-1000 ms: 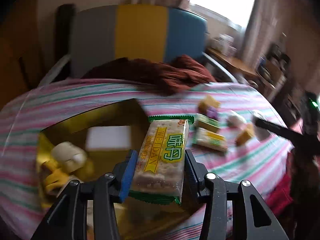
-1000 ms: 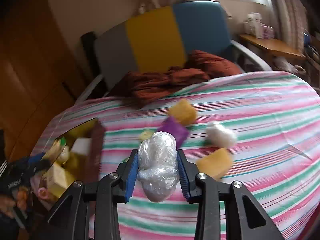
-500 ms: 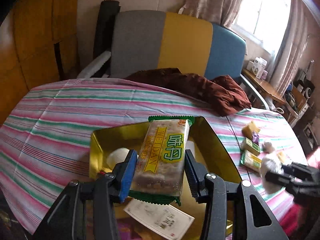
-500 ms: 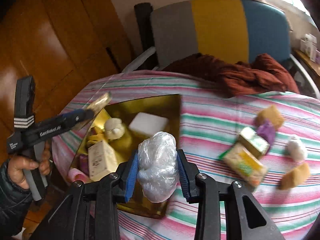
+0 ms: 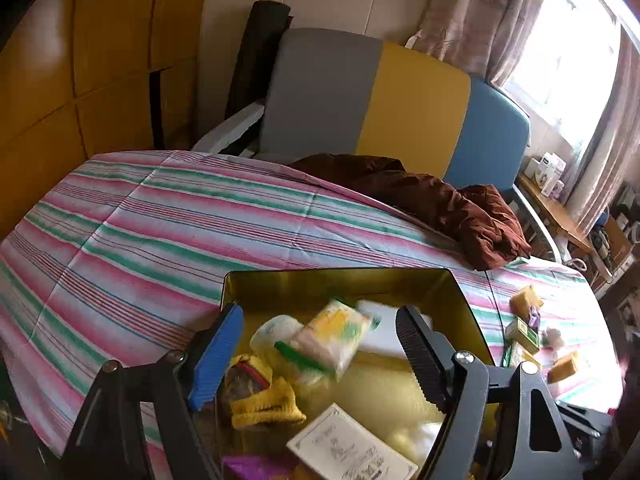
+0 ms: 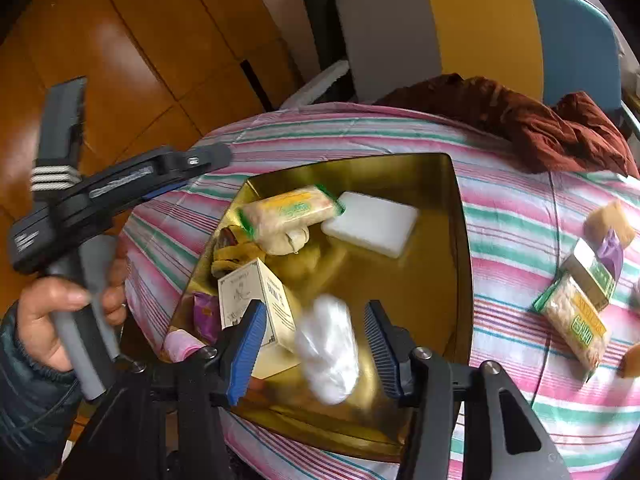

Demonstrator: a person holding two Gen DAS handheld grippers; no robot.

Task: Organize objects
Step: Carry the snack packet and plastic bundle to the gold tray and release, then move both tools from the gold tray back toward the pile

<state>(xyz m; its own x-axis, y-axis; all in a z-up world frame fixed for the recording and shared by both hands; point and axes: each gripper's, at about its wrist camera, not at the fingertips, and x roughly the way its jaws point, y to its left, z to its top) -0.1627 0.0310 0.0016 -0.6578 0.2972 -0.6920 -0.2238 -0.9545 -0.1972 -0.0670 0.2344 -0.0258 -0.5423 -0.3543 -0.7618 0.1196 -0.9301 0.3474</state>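
A gold tin tray (image 5: 344, 284) (image 6: 440, 288) sits on the striped table. My left gripper (image 5: 320, 352) is open above it; the cracker packet (image 5: 332, 340) (image 6: 288, 212) lies blurred in the tray on a cream bun (image 6: 284, 240). My right gripper (image 6: 314, 344) is open, and the white plastic bundle (image 6: 328, 348) is blurred between its spread jaws, over the tray. The tray also holds a white block (image 6: 372, 224), a white box (image 6: 256, 300) and a yellow knit item (image 5: 264, 400). The left gripper also shows in the right wrist view (image 6: 120, 184).
Loose items lie on the striped cloth (image 5: 160, 232) to the right: a second cracker packet (image 6: 576, 324), a small green box (image 6: 592, 276), a purple item (image 6: 612, 248) and yellow sponges (image 6: 608, 220). A brown cloth (image 5: 440, 204) and a chair (image 5: 380, 100) are behind.
Both grippers have opened over the tray. The cracker packet has left the left gripper and dropped into the tray. The white bundle has come loose from the right gripper's jaws.
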